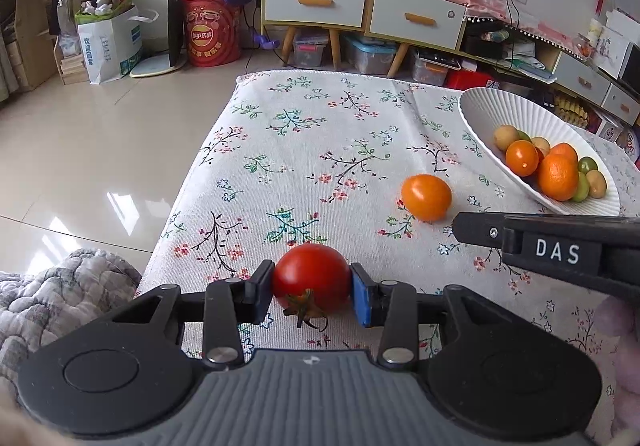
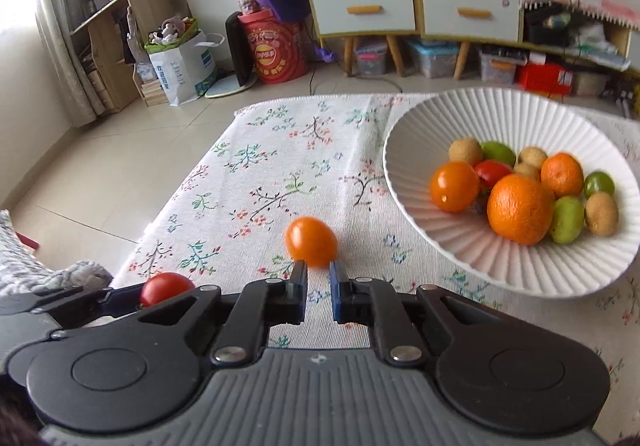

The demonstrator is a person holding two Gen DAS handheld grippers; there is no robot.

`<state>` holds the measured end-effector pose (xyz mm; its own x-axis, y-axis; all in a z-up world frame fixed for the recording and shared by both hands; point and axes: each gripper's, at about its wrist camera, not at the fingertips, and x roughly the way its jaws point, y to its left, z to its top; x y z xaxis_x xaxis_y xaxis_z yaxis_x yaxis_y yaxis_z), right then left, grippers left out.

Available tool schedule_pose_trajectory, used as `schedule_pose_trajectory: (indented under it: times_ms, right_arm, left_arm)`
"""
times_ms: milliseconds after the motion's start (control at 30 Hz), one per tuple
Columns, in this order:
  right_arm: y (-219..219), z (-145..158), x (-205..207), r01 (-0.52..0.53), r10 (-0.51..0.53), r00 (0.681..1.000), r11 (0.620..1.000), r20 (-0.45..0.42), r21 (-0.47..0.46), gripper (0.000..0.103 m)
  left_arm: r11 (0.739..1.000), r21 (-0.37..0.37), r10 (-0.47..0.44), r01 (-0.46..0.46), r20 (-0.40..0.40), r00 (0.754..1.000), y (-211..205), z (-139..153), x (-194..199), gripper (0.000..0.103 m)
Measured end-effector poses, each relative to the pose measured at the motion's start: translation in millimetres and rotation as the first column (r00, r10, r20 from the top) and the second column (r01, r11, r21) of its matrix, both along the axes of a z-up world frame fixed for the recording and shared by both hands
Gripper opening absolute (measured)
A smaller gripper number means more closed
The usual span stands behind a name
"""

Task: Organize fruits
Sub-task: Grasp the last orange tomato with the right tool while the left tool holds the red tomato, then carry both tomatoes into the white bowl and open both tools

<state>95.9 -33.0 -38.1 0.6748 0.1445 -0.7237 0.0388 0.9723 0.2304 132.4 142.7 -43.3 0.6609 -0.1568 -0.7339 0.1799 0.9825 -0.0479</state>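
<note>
Floral tablecloth point(image 1: 304, 150) over a low table, tiled floor beyond, yellow-framed cabinets with white drawers point(image 1: 316, 0) at the far wall, red snack drum point(image 1: 212, 32) to their left. Left wrist view: left gripper point(image 1: 312, 284) clamped on a red tomato point(image 1: 311, 274), both pads pressed against its sides, stem end facing the camera, fruit at the near edge of the cloth. Orange tomato point(image 1: 426, 197) loose on the cloth farther out and right, near but apart from the white ribbed bowl point(image 1: 504, 114) at far right. Bowl holding oranges, an orange tomato, green and tan small fruits. Right gripper point(image 1: 472, 232) entering from the right, tip just near of the orange tomato; jaw state unreadable from this side. Right wrist view: right gripper point(image 2: 319, 272) with fingers narrowly parted, nothing between them, tips just short of the orange tomato point(image 2: 312, 242); contact cannot be told. Red tomato point(image 2: 166, 288) at near left, held in the left gripper point(image 2: 132, 296). White ribbed bowl point(image 2: 420, 126) at right with the fruit pile inside.
</note>
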Motion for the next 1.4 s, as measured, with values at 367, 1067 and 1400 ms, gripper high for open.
schedule_pose_trajectory:
  times_ms: [367, 1067, 1400]
  right_arm:
    - [12, -12, 21, 0.106, -0.107, 0.994, 0.994, 0.018, 0.037, 0.049]
    - [18, -3, 12, 0.069, -0.07, 0.997, 0.998, 0.026, 0.005, 0.03]
    - [2, 25, 3, -0.018, 0.015, 0.999, 0.999, 0.047, 0.052, 0.03]
  left_arm:
    - [1.0, -0.014, 0.008, -0.008, -0.001, 1.0, 1, -2, 0, 0.039]
    - [0.998, -0.062, 0.023, -0.022, 0.009, 1.0, 4, 2, 0, 0.039]
    - [0.993, -0.108, 0.041, -0.04, 0.013, 0.999, 0, 13, 1, 0.039]
